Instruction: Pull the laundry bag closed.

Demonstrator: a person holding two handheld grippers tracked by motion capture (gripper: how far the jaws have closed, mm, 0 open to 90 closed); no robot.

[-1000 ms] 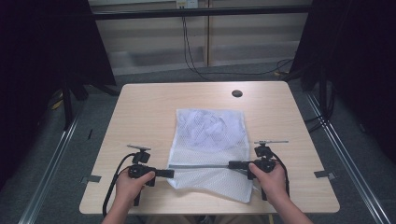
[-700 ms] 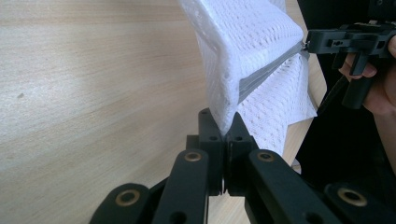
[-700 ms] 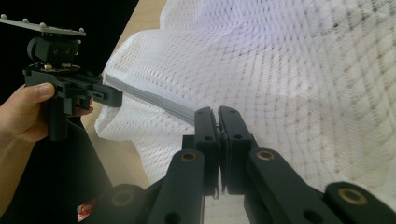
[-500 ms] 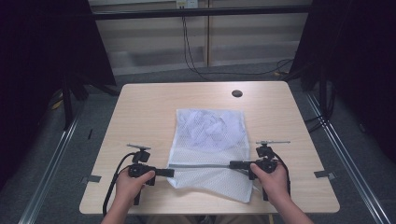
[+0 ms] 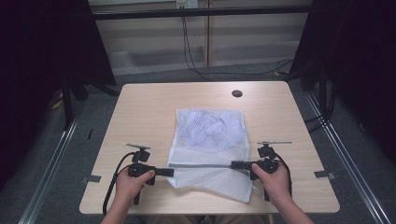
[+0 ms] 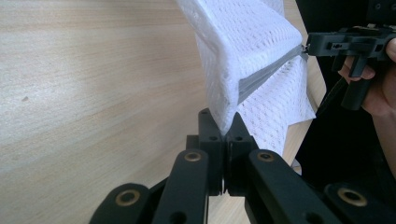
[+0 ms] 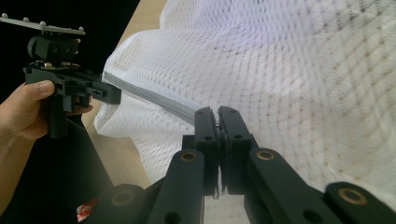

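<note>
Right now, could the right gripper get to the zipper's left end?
Probably not without letting go: the right gripper is shut on the mesh bag's zipper, and the left gripper already clamps the bag there.

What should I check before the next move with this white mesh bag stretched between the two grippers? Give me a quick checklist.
1. Left gripper clamped on the mesh bag: ok, jaws shut on the bag's left end beside the grey zipper.
2. Right gripper clamped: ok, jaws shut at the zipper's other end; whether they pinch fabric or the pull tab, cannot tell.
3. Zipper line taut between the grippers: ok, it runs straight across in the high view.
4. Zipper open or closed: cannot tell.
5. Bag supported: ok, its far part lies flat on the table; contents look bunched at the far end.
6. Near flap past the zipper: not ok, it hangs rumpled near the table's front edge.
</note>
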